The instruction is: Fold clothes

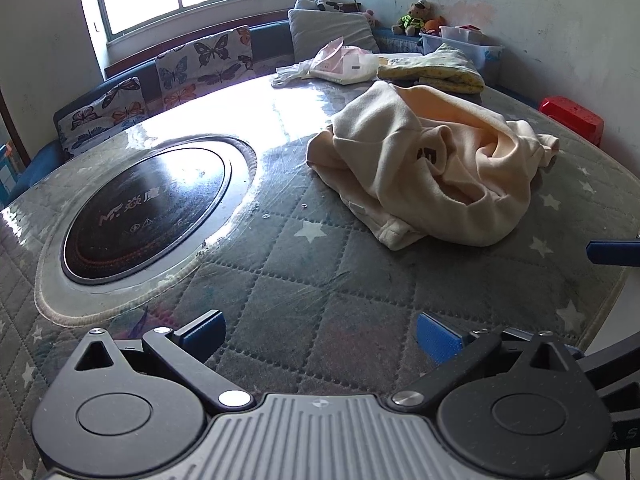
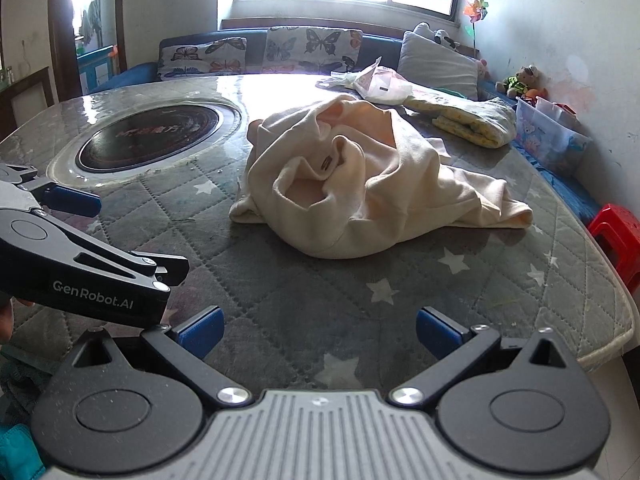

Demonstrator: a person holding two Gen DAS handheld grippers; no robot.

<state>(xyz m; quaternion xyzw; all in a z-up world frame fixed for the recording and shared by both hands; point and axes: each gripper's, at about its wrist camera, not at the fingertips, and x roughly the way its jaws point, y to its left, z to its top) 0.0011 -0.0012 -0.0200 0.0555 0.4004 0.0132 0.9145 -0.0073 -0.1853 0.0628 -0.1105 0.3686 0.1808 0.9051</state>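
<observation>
A cream sweatshirt [image 1: 432,168] lies crumpled in a heap on the quilted star-patterned table cover [image 1: 304,280], inside partly turned out. In the right wrist view the same sweatshirt [image 2: 360,184] sits in the middle of the table. My left gripper [image 1: 320,340] hovers open near the table's front edge, well short of the garment, nothing between its blue pads. My right gripper [image 2: 318,332] is also open and empty, a little in front of the heap. The left gripper's body [image 2: 80,256] shows at the left of the right wrist view.
A round black induction hob [image 1: 144,208] is set into the table at the left. Folded yellow cloth [image 1: 436,68] and a plastic bag [image 1: 344,62] lie at the far edge. A sofa with butterfly cushions [image 2: 312,48], a clear storage box [image 2: 548,136] and a red stool [image 2: 616,236] surround the table.
</observation>
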